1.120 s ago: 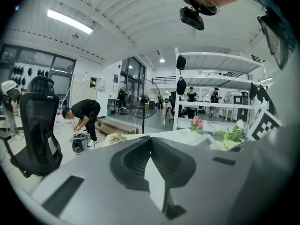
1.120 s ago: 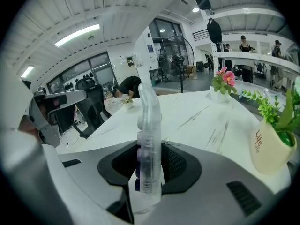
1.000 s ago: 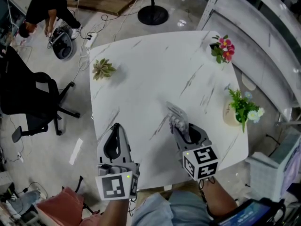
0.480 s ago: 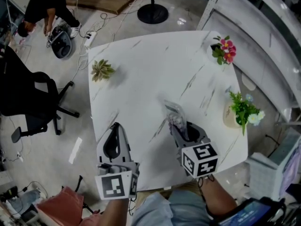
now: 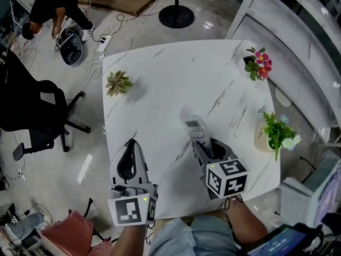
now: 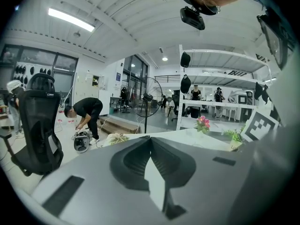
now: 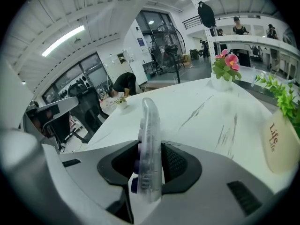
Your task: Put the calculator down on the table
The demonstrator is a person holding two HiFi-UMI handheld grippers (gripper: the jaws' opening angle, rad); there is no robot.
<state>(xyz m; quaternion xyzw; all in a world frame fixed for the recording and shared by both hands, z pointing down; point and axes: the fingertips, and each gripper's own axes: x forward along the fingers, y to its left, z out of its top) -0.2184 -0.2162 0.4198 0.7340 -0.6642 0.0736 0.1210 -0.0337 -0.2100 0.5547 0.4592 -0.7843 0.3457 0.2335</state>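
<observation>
The calculator (image 5: 195, 129) is a clear plastic one with purple keys. My right gripper (image 5: 204, 145) is shut on its lower end and holds it just above the white marble table (image 5: 160, 73), right of the middle near the front. In the right gripper view the calculator (image 7: 148, 139) stands on edge between the two black pads, its top sticking out beyond the gripper (image 7: 150, 149). My left gripper (image 5: 131, 145) hovers over the table's front left corner, its jaws shut with nothing between them. In its own view the left gripper (image 6: 150, 139) shows its tips meeting.
A small succulent (image 5: 118, 82) sits at the table's left. A pot of pink flowers (image 5: 259, 63) stands at the back right, and a green plant in a cream pot (image 5: 277, 133) at the right edge. A black office chair (image 5: 32, 111) and a crouching person (image 5: 50, 4) are off to the left.
My right gripper has shifted slightly left over the table with the calculator and rolled a little. The left gripper has kept still.
</observation>
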